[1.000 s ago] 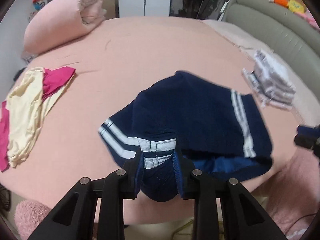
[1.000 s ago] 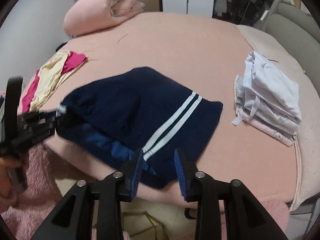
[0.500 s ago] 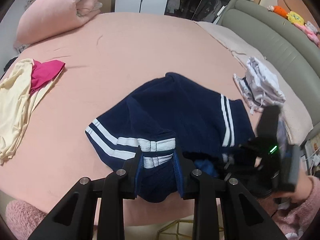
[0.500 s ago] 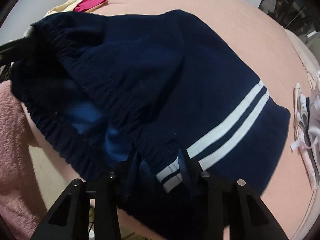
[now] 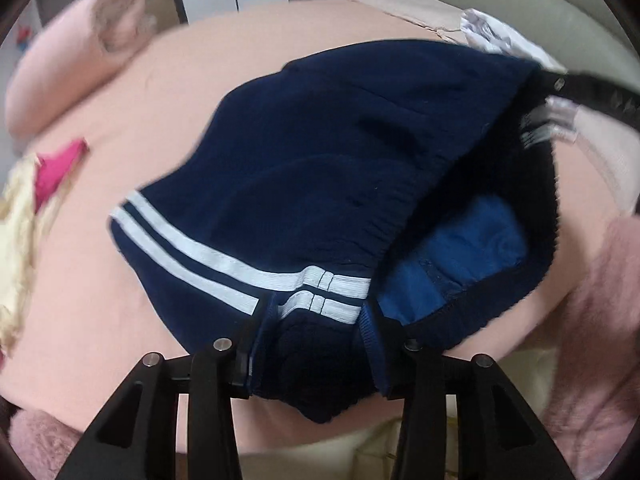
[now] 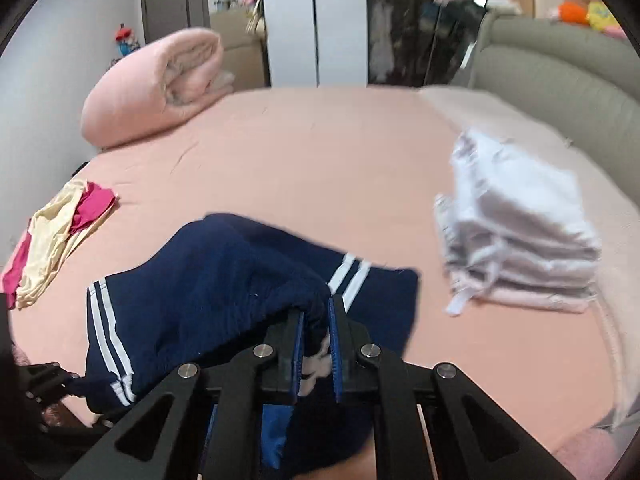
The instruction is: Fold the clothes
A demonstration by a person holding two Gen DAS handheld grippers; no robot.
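Shorts: navy shorts (image 5: 320, 168) with twin white side stripes lie at the near edge of the bed, partly lifted, the waistband end toward the cameras and the leg hems spread away over the sheet; the waist gapes, showing a brighter blue lining (image 5: 460, 256).
Left tongs: the left tongs (image 5: 316, 320) are closed to a middling gap on the shorts, pinching the waistband where the two white stripes end; dark cloth bulges between and below the fingers.
Right tongs: the right tongs (image 6: 316, 328) are drawn narrow and grip a bunched fold of the waistband; navy cloth and a bit of blue lining hang under them. In the left wrist view they appear as a black bar at the upper right, touching the far end of the waistband.
Between the tongs: the waistband stretches from one grip to the other, held above the sheet.
Folded pile: a stack of white and pale clothes (image 6: 520, 232) sits on the bed to the right of the shorts, apart from them, a loose tie hanging at its near corner.
Unfolded pile: cream and magenta garments (image 6: 60, 232) lie crumpled at the left edge of the bed, well apart from the shorts.
Bed: pink sheet (image 6: 320, 152), with a rolled pink duvet (image 6: 156, 88) at the far left corner and a grey padded headboard (image 6: 560, 64) on the right.
Room: white wardrobe doors (image 6: 292, 20) and a dark mirrored panel stand behind the bed; soft toys sit above the headboard.
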